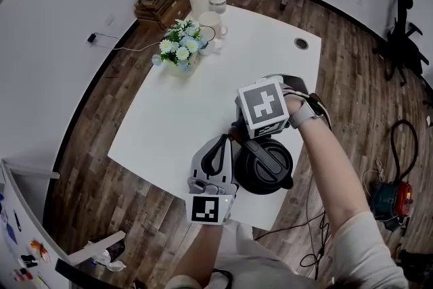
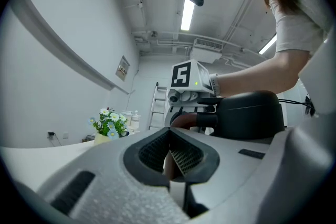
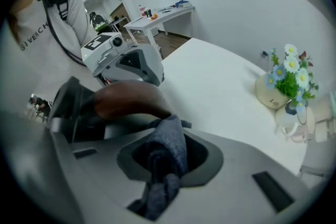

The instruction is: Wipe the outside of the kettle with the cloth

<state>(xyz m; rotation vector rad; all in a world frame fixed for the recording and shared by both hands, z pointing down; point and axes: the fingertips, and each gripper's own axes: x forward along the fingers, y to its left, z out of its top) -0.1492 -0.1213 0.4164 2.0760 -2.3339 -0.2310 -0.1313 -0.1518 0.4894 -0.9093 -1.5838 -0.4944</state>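
Left gripper (image 2: pixel 169 159) is clenching the brown curved handle (image 2: pixel 182 119) of the black rounded kettle (image 1: pixel 265 169), which is standing at the white table's (image 1: pixel 176 112) near edge. Right gripper (image 3: pixel 161 168) is pinching a soft grey-blue cloth (image 3: pixel 168 149) beside that handle. The kettle is looking rigid, smooth and probably weighty, so its handle is likely offering the surest hold.

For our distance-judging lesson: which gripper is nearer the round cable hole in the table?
Right. The right gripper, clamping the cloth, is at the kettle's far side, toward the cable hole; the left gripper is at the near table edge.
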